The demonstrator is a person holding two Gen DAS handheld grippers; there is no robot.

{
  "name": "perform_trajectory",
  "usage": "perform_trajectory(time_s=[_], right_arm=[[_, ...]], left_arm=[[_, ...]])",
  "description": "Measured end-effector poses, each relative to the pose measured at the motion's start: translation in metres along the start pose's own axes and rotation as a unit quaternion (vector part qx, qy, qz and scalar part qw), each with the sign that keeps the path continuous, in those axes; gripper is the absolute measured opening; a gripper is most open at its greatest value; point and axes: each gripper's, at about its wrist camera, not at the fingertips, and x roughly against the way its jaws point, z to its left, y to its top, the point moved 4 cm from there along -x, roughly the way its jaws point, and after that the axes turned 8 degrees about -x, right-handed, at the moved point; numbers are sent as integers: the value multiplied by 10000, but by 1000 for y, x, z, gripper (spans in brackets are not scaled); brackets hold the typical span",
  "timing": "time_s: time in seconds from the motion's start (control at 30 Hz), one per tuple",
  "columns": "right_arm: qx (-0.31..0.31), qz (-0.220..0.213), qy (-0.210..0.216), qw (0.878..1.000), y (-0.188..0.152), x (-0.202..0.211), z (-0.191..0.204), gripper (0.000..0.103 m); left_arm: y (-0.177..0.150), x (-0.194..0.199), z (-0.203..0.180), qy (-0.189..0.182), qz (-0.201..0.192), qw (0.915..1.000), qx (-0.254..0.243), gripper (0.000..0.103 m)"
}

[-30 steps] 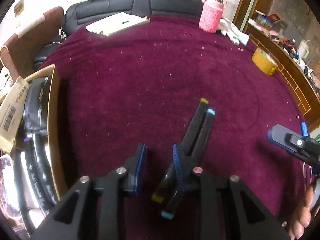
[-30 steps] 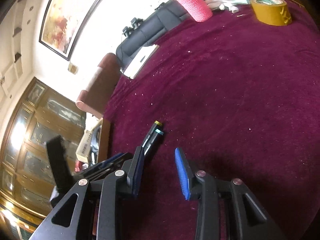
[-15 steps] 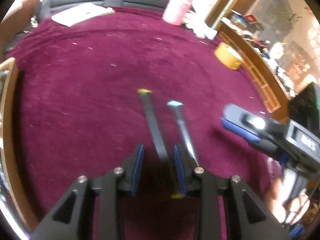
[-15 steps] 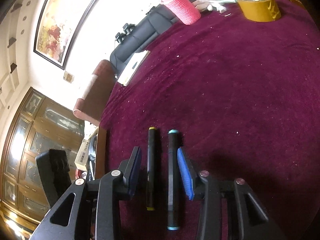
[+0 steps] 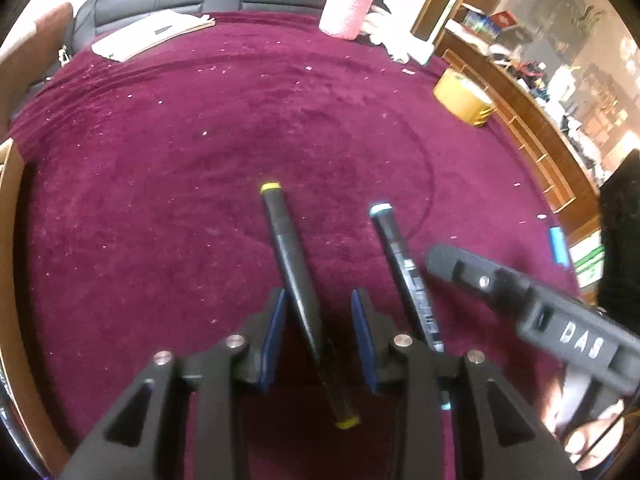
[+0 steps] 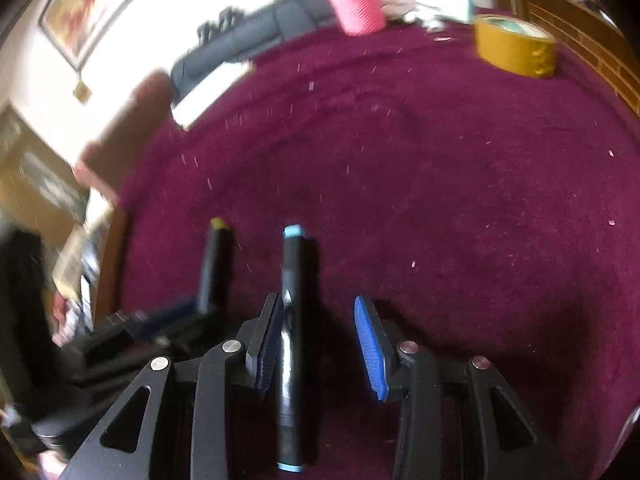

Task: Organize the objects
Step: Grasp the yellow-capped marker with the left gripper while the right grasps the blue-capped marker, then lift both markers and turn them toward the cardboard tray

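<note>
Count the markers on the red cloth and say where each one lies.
2. The yellow-capped marker lies between the left gripper's open fingers; the blue-capped marker lies between the right gripper's. None hidden, apparently.

Bright daylight, fisheye warping, motion blur

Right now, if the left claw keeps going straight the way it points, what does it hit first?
Most likely the yellow-capped marker, which already lies between the open fingers of the left claw. Past that there is only the red cloth; depth is hard to judge.
</note>
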Motion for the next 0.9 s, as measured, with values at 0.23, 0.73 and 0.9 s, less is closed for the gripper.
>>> perform_trajectory(time_s=[0.23, 0.73, 0.9], right_arm=[[1420, -165, -771, 9867, -21, -6, 30, 20], [859, -589, 99, 9945, -10, 21, 33, 16], [895, -653, 170, 9937, -12, 22, 37, 16]], left_arm=[[-9, 4, 5, 932, -67, 9947, -438, 20], [-19, 16, 17, 858, -608, 9944, -134, 14], [-20, 28, 18, 884, -900, 9920, -32, 14]])
